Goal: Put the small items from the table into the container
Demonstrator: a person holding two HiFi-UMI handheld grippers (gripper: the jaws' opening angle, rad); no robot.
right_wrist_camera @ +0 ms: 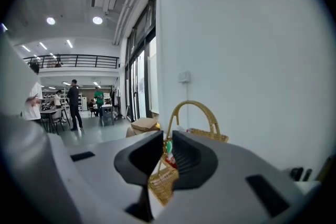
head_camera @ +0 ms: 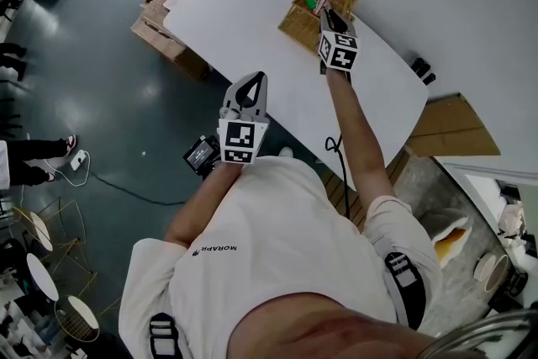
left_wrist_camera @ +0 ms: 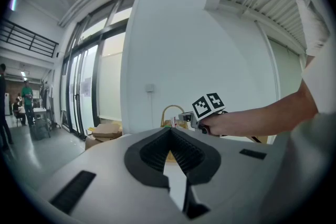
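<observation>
The white counter (head_camera: 252,29) spreads wide and bare to the left of the right hand-held gripper (head_camera: 330,18) and behind it, so there is much room to draw back. The wicker basket (head_camera: 296,23) stands just ahead of this hand-held gripper, close to the wall. It looks light and may slide if pushed, and its arched handle could catch the jaws. A small packet (right_wrist_camera: 169,148), green and red, seems to lie in the basket just beyond the tips. It is probably light and soft, best pinched on its flat sides. The right jaws stand a little apart and, I think, hold nothing. The left hand-held gripper (head_camera: 250,88), back near the body, is closed and empty.
</observation>
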